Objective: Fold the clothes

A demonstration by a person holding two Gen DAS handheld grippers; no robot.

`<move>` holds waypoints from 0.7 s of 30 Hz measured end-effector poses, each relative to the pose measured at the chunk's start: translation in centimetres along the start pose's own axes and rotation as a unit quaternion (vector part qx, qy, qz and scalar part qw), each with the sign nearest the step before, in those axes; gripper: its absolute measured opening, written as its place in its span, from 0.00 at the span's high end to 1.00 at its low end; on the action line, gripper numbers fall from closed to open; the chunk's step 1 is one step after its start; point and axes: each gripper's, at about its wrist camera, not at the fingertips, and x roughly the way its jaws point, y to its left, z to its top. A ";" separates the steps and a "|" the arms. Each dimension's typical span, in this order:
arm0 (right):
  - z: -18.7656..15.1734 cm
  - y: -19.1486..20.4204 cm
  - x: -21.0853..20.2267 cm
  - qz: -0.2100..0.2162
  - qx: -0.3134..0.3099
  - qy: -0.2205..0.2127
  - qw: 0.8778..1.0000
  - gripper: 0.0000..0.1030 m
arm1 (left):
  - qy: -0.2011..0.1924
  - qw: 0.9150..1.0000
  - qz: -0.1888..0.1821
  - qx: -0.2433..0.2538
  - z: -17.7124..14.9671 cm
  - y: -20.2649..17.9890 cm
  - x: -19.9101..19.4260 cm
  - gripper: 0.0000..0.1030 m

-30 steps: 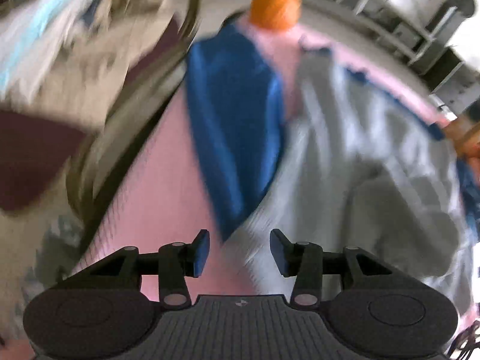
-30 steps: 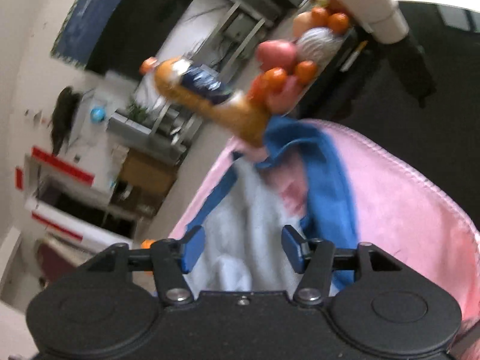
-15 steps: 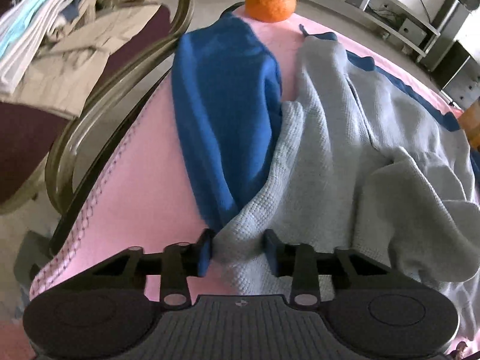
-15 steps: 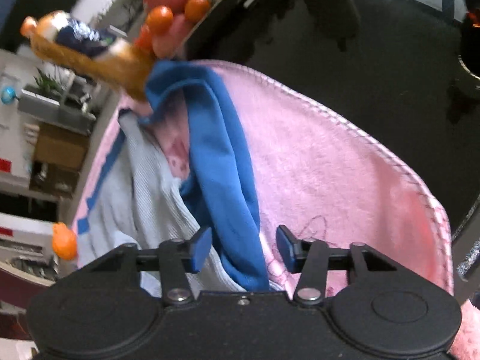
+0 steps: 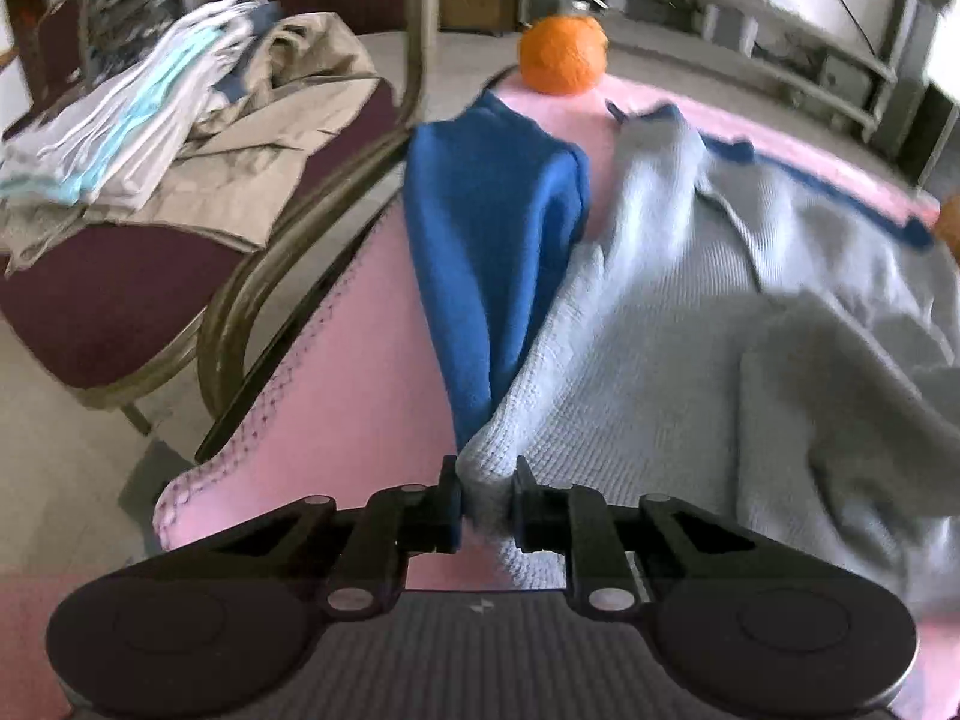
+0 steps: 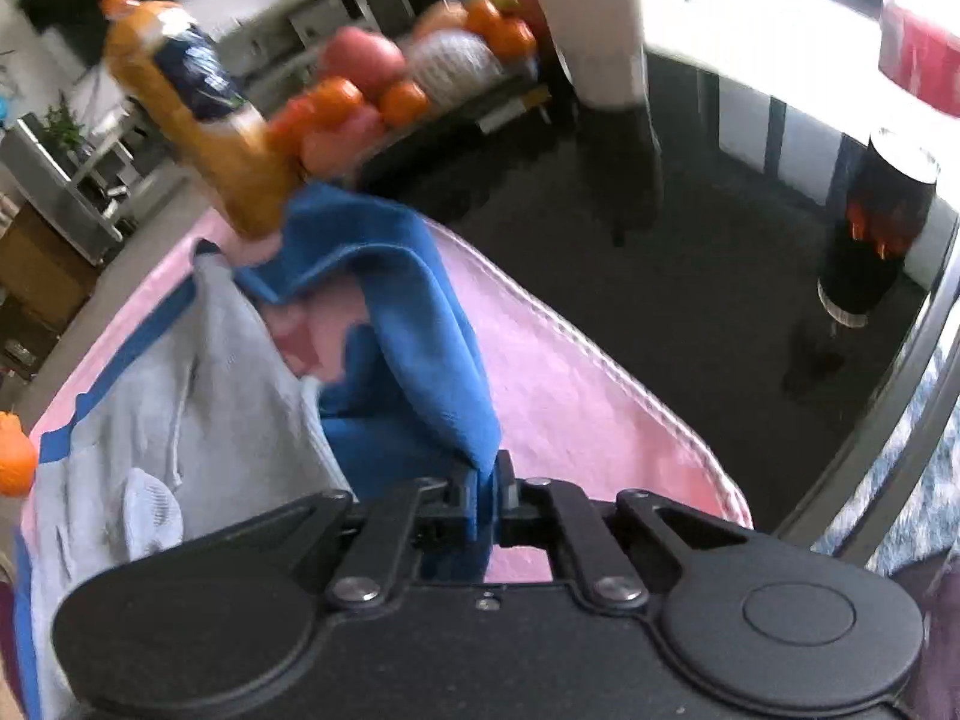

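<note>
Both of your hand-held grippers are clamped on the garment, which lies spread over the pink blanket on the table.

Your left hand-held gripper (image 5: 485, 507) has its fingers closed on a bunched edge of the grey knit garment (image 5: 690, 324), right where the grey cloth meets its blue sleeve (image 5: 492, 240). Your right hand-held gripper (image 6: 485, 501) pinches a fold of the blue fabric (image 6: 420, 324), the fingers nearly together with the cloth between them. The garment rests on the pink blanket (image 5: 354, 384), which covers the near end of the dark table (image 6: 690, 312). An orange (image 5: 563, 54) sits at the blanket's far edge. A juice bottle (image 6: 198, 114) stands just beside the blue cloth, with a pile of fruit (image 6: 390, 90) behind it. To your left, a chair (image 5: 120, 276) holds a heap of folded clothes (image 5: 168, 114).
</note>
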 end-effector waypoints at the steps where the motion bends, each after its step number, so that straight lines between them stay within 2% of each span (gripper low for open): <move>1: -0.1 -0.2 0.3 0.004 -0.001 0.010 1.000 0.96 | 0.000 1.000 -0.005 -0.002 -0.2 0.2 0.0 0.79; 3: -0.3 -0.3 0.7 0.010 -0.009 0.024 1.000 0.94 | 0.002 1.000 -0.009 -0.009 -0.6 0.7 -0.5 0.70; 5: -0.3 -0.8 0.4 0.030 0.001 0.028 0.999 0.88 | -0.006 1.000 -0.005 -0.009 -0.7 0.9 -1.0 0.67; 6: -0.2 -1.2 0.1 0.040 0.007 0.029 0.999 0.79 | -0.016 1.000 -0.004 -0.006 -0.7 0.9 -1.5 0.67; 7: -0.2 -1.5 -0.1 0.051 0.014 0.030 0.998 0.65 | -0.031 1.000 -0.001 -0.001 -0.8 0.9 -2.1 0.67; 9: -0.1 -2.2 -0.6 0.073 0.027 0.032 0.996 0.51 | -0.072 0.997 0.011 0.015 -1.1 0.6 -3.5 0.67; 12: -0.3 -3.4 -0.4 0.105 0.049 0.059 0.992 0.49 | -0.126 0.991 0.008 0.051 -1.8 -0.6 -5.1 0.68; 14: -0.5 -3.6 0.5 0.117 0.053 0.090 0.988 0.49 | -0.132 0.987 -0.031 0.084 -2.0 -1.9 -5.4 0.68; 16: -0.7 -3.0 0.5 0.108 0.036 0.092 0.989 0.51 | -0.106 0.984 -0.077 0.119 -2.3 -3.3 -4.8 0.68; 17: -0.8 -2.7 0.4 0.102 0.026 0.090 0.990 0.53 | -0.084 0.985 -0.072 0.136 -2.6 -3.9 -4.2 0.70; 18: -1.0 -2.3 0.3 0.095 0.016 0.088 0.991 0.63 | -0.062 0.985 -0.059 0.153 -2.8 -4.4 -3.4 0.74; 19: -1.1 -2.0 0.2 0.088 0.005 0.087 0.992 0.85 | -0.040 0.984 -0.045 0.170 -3.1 -4.9 -2.6 0.76; 20: -1.2 -1.6 0.1 0.082 -0.005 0.085 0.993 0.86 | -0.017 0.982 -0.032 0.187 -3.4 -5.5 -1.9 0.80; 21: -1.3 -1.3 0.0 0.075 -0.015 0.083 0.994 0.86 | -0.006 0.982 -0.017 0.191 -3.4 -5.5 -1.4 0.79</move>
